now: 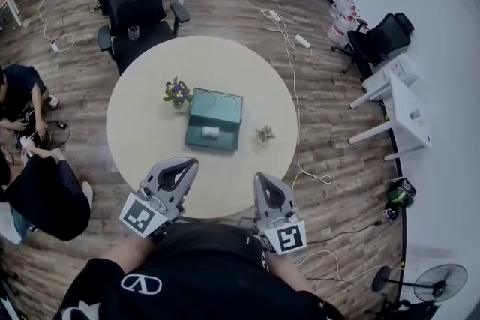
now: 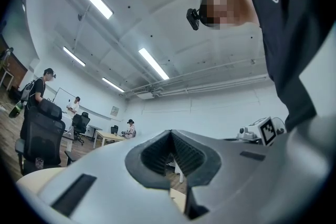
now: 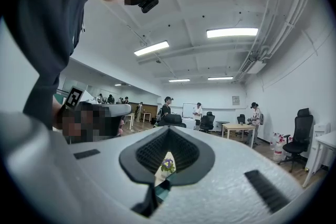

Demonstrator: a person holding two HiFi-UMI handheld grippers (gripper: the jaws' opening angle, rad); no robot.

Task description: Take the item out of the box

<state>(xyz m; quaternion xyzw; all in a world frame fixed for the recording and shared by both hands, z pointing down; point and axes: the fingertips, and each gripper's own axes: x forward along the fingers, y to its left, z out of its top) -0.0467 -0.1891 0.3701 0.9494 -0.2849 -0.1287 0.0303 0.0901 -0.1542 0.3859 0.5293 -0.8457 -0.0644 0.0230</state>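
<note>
Box [image 1: 225, 112] open, item [image 1: 210, 132] inside; we've got left gripper [image 1: 190, 162] and right gripper [image 1: 259, 178] both closed, holding nothing.

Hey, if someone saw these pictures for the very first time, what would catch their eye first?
First the teal box, lying open in the middle of the round pale table, with a small white item inside it. Next the left claw and right claw, both shut and empty, held over the table's near edge. A little pot of purple flowers stands just left of the box.
</note>
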